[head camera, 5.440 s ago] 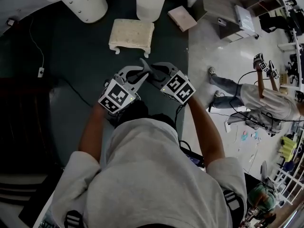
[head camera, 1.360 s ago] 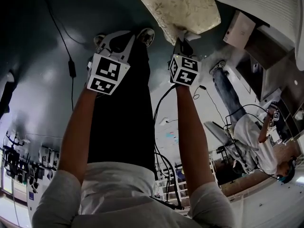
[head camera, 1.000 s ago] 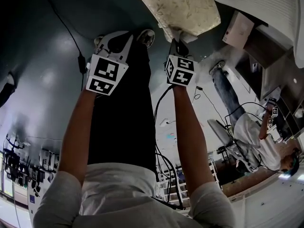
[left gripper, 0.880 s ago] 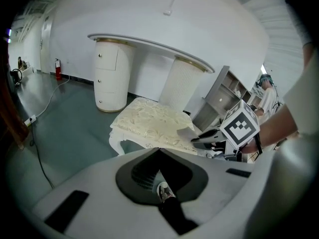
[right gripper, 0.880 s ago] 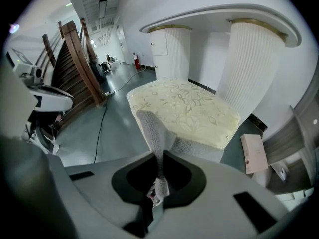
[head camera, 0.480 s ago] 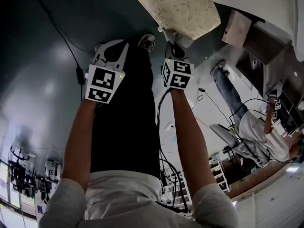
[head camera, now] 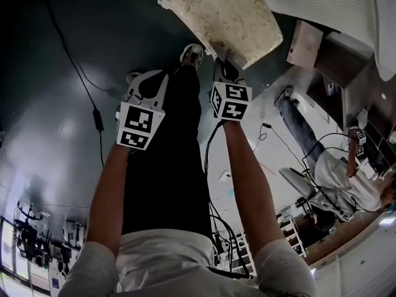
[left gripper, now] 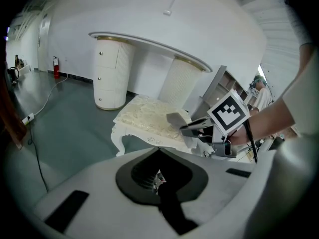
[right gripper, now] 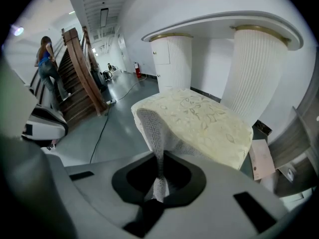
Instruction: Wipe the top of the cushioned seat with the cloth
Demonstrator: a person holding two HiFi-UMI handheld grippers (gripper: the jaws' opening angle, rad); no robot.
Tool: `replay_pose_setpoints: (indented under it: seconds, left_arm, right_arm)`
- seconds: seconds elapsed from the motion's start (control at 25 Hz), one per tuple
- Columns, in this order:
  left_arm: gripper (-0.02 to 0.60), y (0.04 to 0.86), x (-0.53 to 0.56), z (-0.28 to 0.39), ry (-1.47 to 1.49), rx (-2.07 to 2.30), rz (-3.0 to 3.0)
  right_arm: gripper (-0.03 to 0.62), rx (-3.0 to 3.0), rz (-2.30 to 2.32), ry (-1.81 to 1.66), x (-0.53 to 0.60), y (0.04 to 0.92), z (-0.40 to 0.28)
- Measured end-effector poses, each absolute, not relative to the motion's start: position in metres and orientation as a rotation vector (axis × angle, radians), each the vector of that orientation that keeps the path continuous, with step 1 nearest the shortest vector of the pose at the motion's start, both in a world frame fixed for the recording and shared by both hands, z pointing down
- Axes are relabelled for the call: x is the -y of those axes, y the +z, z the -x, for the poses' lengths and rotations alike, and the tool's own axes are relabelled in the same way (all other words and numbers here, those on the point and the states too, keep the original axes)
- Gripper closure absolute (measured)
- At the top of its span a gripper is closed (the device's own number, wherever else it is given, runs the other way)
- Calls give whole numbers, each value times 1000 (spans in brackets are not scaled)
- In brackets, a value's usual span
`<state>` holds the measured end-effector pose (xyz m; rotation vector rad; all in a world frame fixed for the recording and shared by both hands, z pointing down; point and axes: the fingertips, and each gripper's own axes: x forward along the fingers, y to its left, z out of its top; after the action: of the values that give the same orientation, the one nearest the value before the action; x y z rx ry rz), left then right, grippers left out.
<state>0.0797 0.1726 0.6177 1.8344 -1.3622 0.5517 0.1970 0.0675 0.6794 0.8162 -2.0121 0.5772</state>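
Note:
The cushioned seat (head camera: 223,16) is a cream patterned stool on white carved legs, at the top of the head view. My right gripper (head camera: 225,72) hangs just before its near corner, shut on a grey mesh cloth (right gripper: 151,128). In the right gripper view the cloth rises from the jaws in front of the seat (right gripper: 204,116). My left gripper (head camera: 148,84) hovers to the left over the dark floor, shut and empty. The left gripper view shows the seat (left gripper: 147,119) and, beside it, the right gripper (left gripper: 192,128) carrying the cloth (left gripper: 176,118).
White fluted table pedestals (right gripper: 256,68) stand behind the seat. A flat pinkish box (head camera: 304,42) lies right of it. A cable (head camera: 80,73) runs over the floor at left. Another person (head camera: 346,178) stands at right. A wooden staircase (right gripper: 82,81) rises at far left.
The right gripper with the cloth has edged left along the seat's near corner. More of the seat top shows. The left gripper has drifted lower in the picture.

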Motion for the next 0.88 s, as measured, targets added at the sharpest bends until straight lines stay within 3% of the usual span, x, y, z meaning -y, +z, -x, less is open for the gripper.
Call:
replay_pose_setpoints:
  seconds: [0.88]
  left_arm:
    - [568, 610, -90, -99, 595, 1315, -1841]
  right_arm:
    - [569, 2019, -934, 650, 17, 686, -196]
